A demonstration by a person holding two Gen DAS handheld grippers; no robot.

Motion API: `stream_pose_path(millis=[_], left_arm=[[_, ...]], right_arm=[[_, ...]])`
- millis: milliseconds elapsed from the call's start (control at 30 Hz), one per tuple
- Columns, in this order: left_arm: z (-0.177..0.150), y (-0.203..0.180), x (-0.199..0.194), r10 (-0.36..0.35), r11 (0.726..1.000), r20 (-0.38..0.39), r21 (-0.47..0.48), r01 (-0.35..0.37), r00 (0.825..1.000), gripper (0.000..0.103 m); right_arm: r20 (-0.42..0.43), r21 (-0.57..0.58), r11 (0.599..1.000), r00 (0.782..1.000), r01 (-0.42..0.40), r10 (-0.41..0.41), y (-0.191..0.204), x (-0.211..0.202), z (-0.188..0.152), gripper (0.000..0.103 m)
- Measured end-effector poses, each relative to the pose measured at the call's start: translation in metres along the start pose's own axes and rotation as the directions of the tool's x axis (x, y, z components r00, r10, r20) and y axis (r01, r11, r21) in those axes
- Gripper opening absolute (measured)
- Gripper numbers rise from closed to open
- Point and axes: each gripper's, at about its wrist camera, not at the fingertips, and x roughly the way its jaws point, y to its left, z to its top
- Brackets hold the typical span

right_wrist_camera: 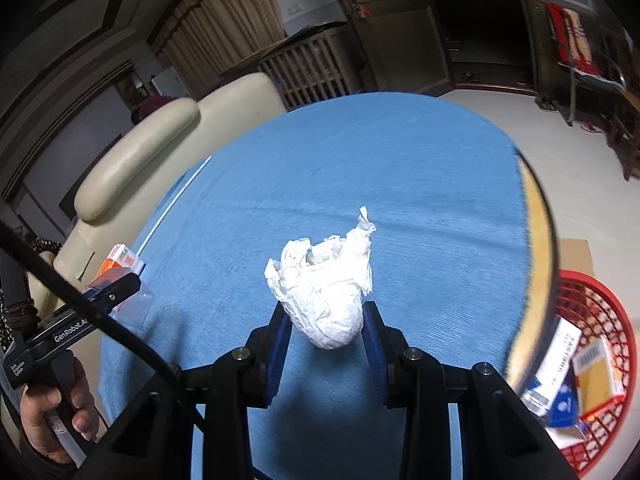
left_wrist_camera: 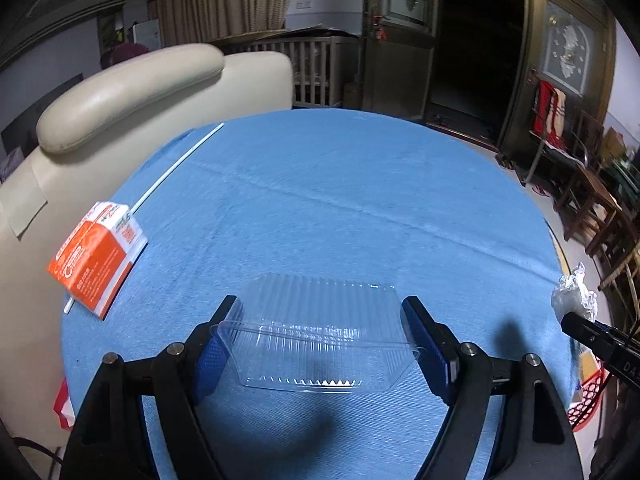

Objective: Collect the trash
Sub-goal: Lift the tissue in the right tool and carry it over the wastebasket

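Observation:
My left gripper (left_wrist_camera: 320, 304) is shut on a clear ribbed plastic tray (left_wrist_camera: 320, 336) and holds it just over the blue table (left_wrist_camera: 340, 200). My right gripper (right_wrist_camera: 325, 308) is shut on a crumpled white paper ball (right_wrist_camera: 324, 280), lifted above the table. The ball also shows at the right edge of the left wrist view (left_wrist_camera: 576, 294). An orange and white carton (left_wrist_camera: 96, 256) lies at the table's left edge, on a long white straw (left_wrist_camera: 176, 168). The left gripper and tray show at the left in the right wrist view (right_wrist_camera: 116, 292).
A red mesh basket (right_wrist_camera: 600, 360) holding boxes stands on the floor right of the table. A cream sofa (left_wrist_camera: 120, 92) lies behind and left of the table. Wooden chairs (left_wrist_camera: 592, 184) stand at the far right.

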Motion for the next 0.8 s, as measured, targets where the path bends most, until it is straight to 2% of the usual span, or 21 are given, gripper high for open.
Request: stream_pose_path(millis=[367, 800], left_arm=[[-0.007, -0.051, -0.015, -0.042, 0.995, -0.012, 0.089, 0.043, 0.999, 0.082], [-0.012, -0.111, -0.011, -0.120, 0.975, -0.083, 0.177, 0.133, 0.989, 0.082]], right_arm=[[0.058, 0.070, 0.997, 0.998, 0.013, -0.017, -0.030, -0.033, -0.017, 0.039], [0.099, 0.130, 0.991, 0.994, 0.030, -0.043, -0.070, -0.065, -0.027, 0.039]])
